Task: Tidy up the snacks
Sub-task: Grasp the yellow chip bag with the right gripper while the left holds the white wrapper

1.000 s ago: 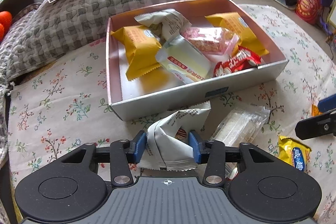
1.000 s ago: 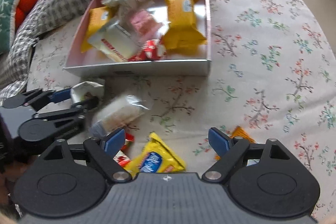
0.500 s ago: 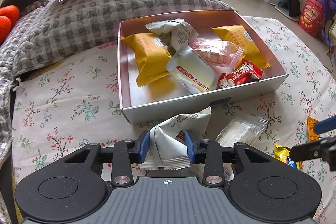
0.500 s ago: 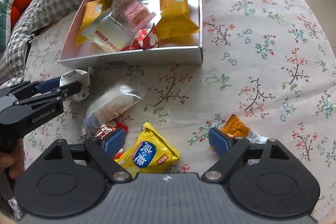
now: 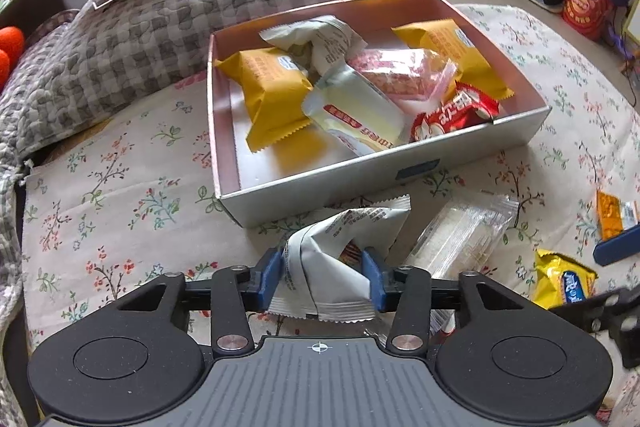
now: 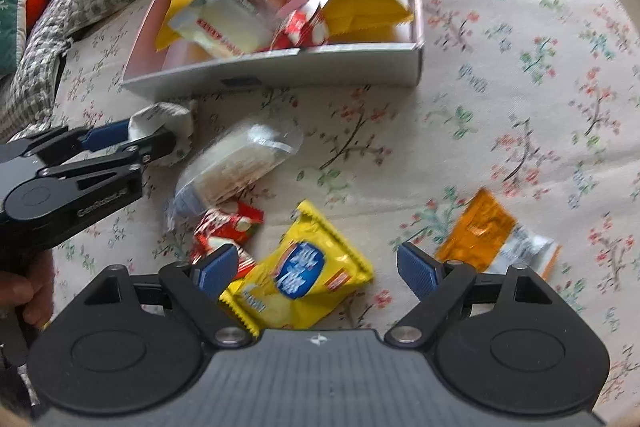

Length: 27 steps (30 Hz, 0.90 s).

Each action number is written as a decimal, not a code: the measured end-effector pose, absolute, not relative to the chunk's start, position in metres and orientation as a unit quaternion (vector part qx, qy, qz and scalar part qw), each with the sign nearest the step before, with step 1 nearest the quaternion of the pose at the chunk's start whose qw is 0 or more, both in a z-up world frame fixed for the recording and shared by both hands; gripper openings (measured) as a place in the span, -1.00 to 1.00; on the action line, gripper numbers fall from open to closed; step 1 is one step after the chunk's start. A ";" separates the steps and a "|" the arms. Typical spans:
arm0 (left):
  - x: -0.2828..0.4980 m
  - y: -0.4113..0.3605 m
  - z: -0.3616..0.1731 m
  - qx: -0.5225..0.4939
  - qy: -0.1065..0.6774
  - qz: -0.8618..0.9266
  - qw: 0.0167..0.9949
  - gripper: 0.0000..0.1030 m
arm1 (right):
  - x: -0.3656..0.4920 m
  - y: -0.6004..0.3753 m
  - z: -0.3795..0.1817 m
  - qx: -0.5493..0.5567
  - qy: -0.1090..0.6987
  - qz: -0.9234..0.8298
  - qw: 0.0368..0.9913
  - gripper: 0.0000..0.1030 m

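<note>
1. I am working over a bed spread with a floral cotton sheet (image 5: 100, 195), where the shallow silver cardboard box with a pink lining (image 5: 400, 171) is sitting, already holding several wrapped snacks.
2. My left gripper (image 5: 322, 277) is opening around the crumpled white foil snack packet (image 5: 344, 239), which is lying between its blue pads just in front of the box's near wall.
3. That packet is looking light, soft and crinkly; I judge its puffed middle the safest hold.
4. My right gripper (image 6: 316, 267) is hovering wide and empty above the slippery yellow foil sachet with a blue label (image 6: 300, 275).
</note>
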<state>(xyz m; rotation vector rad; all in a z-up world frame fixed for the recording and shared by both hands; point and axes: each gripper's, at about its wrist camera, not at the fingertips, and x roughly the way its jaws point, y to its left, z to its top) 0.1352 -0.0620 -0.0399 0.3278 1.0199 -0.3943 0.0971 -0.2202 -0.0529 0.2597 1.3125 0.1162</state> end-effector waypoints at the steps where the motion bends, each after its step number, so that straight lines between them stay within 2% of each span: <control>1: 0.135 -0.063 -0.041 0.159 0.482 -0.187 0.841 -0.08 | 0.097 -0.218 -0.055 0.124 0.611 0.056 0.780 0.64; 8: 0.134 -0.066 -0.045 0.167 0.478 -0.193 0.840 0.00 | 0.095 -0.204 -0.070 0.119 0.627 0.053 0.768 0.54; 15: 0.134 -0.070 -0.050 0.178 0.477 -0.196 0.838 0.09 | 0.095 -0.192 -0.076 0.102 0.623 0.043 0.775 0.54; 23: 0.135 -0.071 -0.058 0.188 0.480 -0.200 0.833 0.18 | 0.092 -0.175 -0.076 0.067 0.612 0.041 0.787 0.30; 27: 0.138 -0.069 -0.061 0.182 0.489 -0.196 0.830 0.12 | 0.092 -0.166 -0.073 0.054 0.602 0.041 0.795 0.15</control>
